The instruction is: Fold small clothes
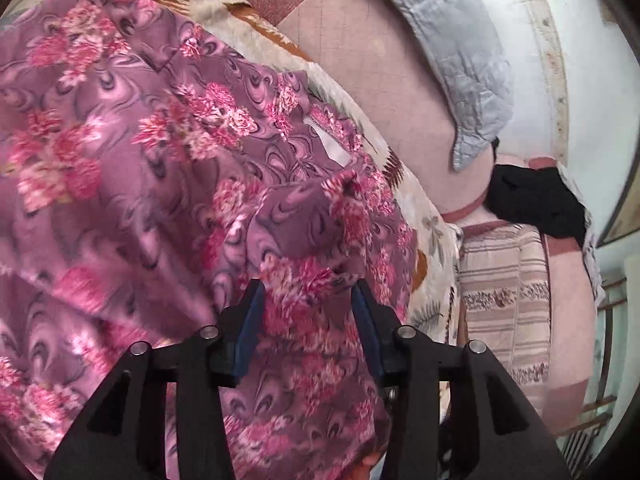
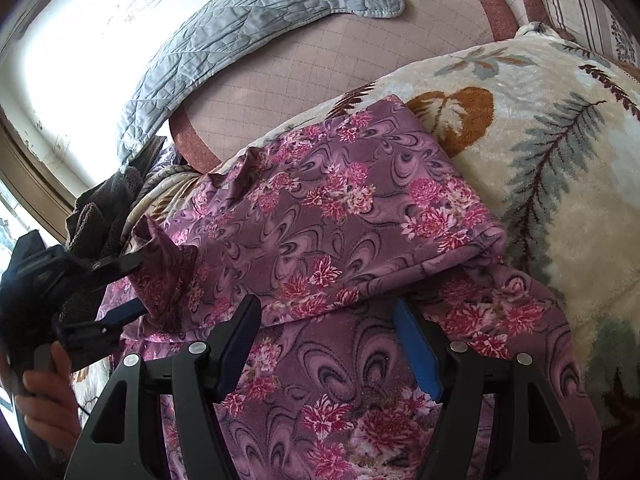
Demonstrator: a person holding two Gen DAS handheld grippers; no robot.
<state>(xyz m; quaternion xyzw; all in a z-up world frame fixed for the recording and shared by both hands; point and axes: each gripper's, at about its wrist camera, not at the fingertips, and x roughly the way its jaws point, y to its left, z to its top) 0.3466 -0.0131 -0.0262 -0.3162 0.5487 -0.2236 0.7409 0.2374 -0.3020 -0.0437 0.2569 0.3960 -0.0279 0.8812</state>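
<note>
Left wrist view. Left gripper: fingers set apart with a bunched fold of the floral garment standing between them; cloth fills the gap, and whether the pads press it cannot be told from here. Garment: purple with pink flowers, spread over a cream leaf-print blanket. Beyond: pink bedcover, grey quilted throw, black cloth, striped pillow.

Right wrist view. Right gripper: fingers wide apart, holding nothing, poised just over the near layer of the floral garment. The garment lies partly folded, an upper panel doubled over a lower one, on the leaf-print blanket. At far left the left gripper shows side-on with a peaked corner of cloth pinched between its fingers; a hand holds its handle. Grey throw and pink bedcover behind.

Risks, as judged. The pinched corner is a small bunch; a sharp pull could slip it free and drop the fold. Thin, slack cloth may drag the doubled panel askew if one side is lifted alone. The plush blanket beneath could snag or ruck, leaving an uneven crease.
</note>
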